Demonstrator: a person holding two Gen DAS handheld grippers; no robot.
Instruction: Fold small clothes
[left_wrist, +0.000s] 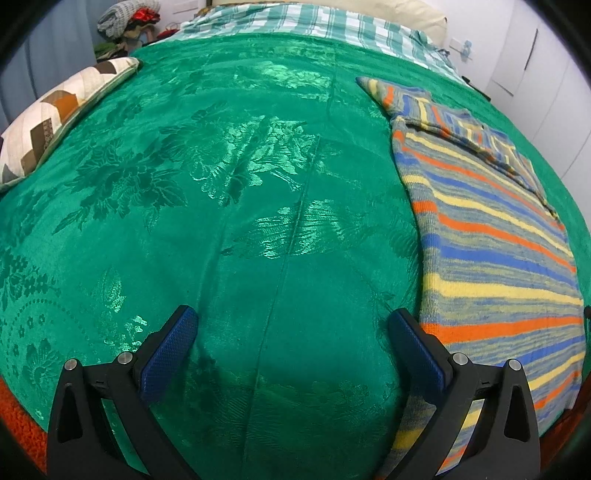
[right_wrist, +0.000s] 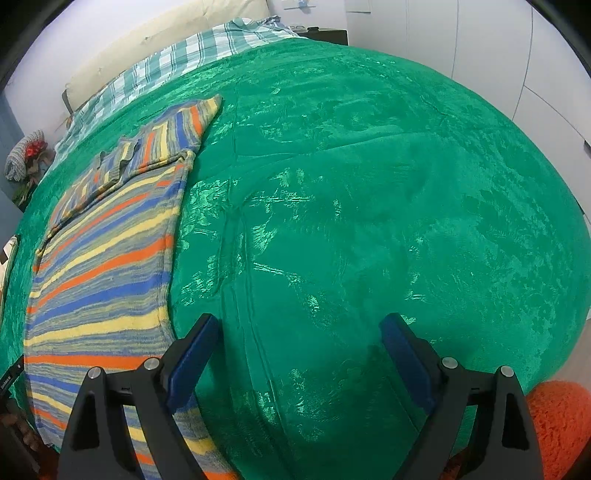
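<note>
A knitted sweater (left_wrist: 495, 236) with orange, blue, yellow and grey stripes lies flat on the green bedspread (left_wrist: 240, 184), one sleeve folded across its upper part. In the left wrist view it fills the right side; my left gripper (left_wrist: 291, 321) hovers open just left of its hem, with only green cloth between the fingers. In the right wrist view the sweater (right_wrist: 107, 258) lies at the left. My right gripper (right_wrist: 301, 325) stands open just right of the sweater's edge, its left finger (right_wrist: 192, 354) over the hem, nothing between the pads.
A patchwork cushion (left_wrist: 55, 110) lies at the bed's far left. Plaid bedding (left_wrist: 314, 18) and a cream pillow (right_wrist: 155, 40) sit at the head. Clutter is piled in the corner (left_wrist: 125, 18). White cupboards (right_wrist: 517, 55) stand to the right. Orange fabric (right_wrist: 561, 417) shows at the near edge.
</note>
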